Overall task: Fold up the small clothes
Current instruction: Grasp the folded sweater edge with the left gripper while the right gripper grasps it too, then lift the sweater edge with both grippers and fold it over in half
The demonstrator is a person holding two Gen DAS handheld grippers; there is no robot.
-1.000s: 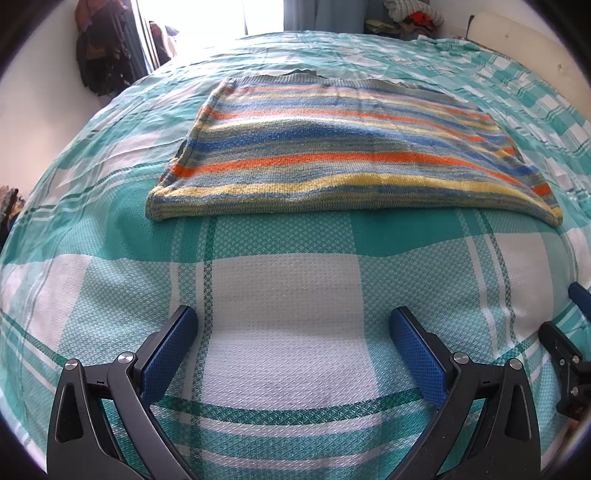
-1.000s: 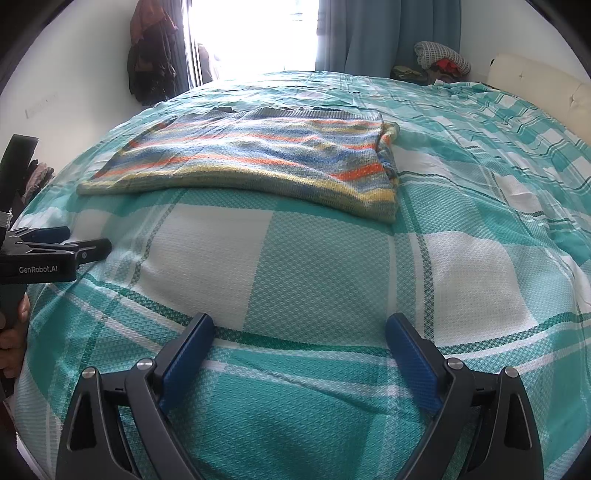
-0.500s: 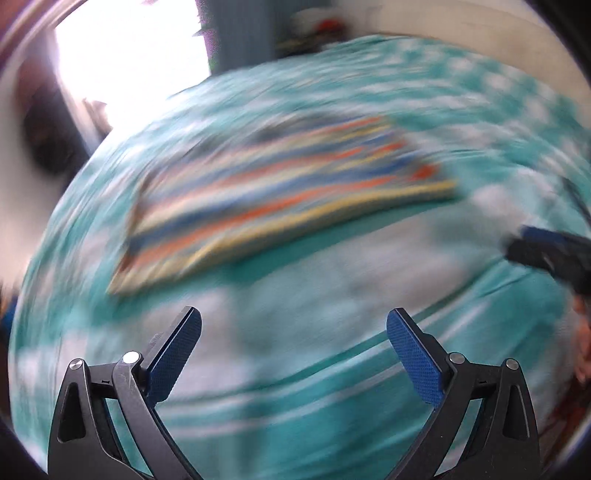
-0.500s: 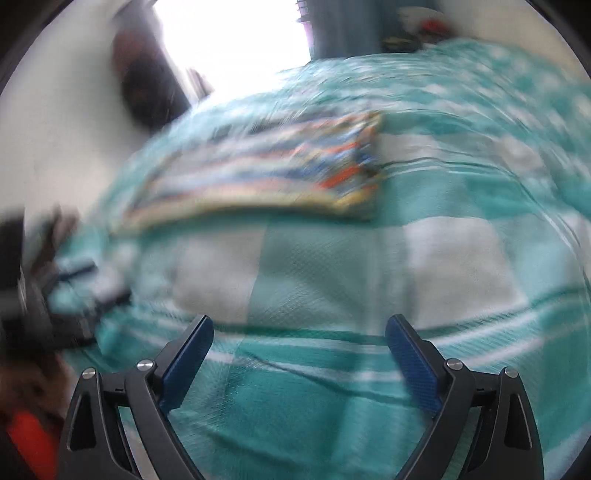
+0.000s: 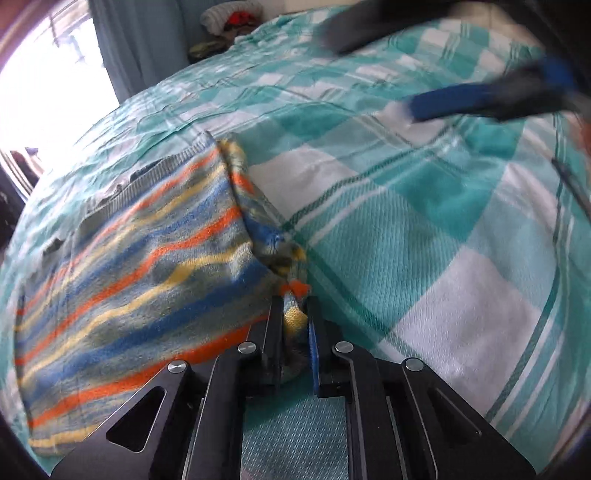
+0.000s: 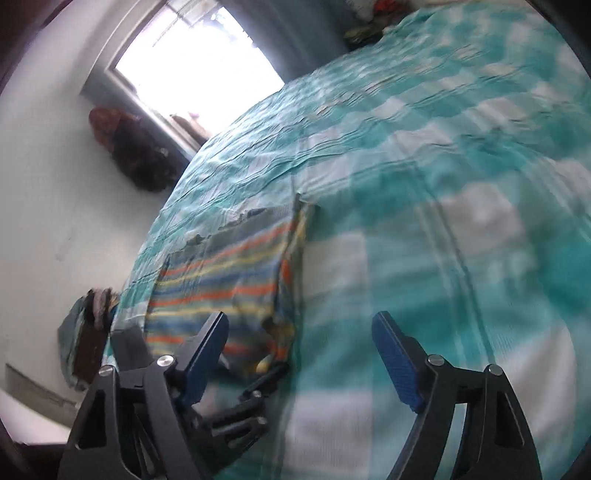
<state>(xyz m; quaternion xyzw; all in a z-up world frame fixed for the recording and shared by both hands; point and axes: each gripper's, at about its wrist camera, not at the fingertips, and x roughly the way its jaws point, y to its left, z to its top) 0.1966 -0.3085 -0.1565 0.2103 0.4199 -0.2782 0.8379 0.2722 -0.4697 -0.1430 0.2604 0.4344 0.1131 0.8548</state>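
A striped knit garment [image 5: 140, 266], with orange, blue, yellow and grey bands, lies flat on the teal checked bedspread [image 5: 424, 229]. My left gripper [image 5: 293, 317] is shut on the garment's near right corner, and yellow and orange knit bunches between the pads. In the right wrist view the garment [image 6: 221, 280] lies left of centre, with the left gripper [image 6: 266, 373] at its near corner. My right gripper [image 6: 299, 354] is open and empty above the bedspread, just right of that corner. It shows blurred at the upper right of the left wrist view [image 5: 480, 99].
A bright window [image 6: 195, 70] and curtain are at the far side. Dark clothes [image 6: 136, 151] hang on the wall at the left. A pile of clothes [image 5: 229, 18] sits beyond the bed's far edge. More clothes [image 6: 92, 321] lie at the bed's left edge.
My left gripper has gone from open above the bedspread to shut on the garment's near right corner. My right gripper has swung and tilted over the bed, staying open.
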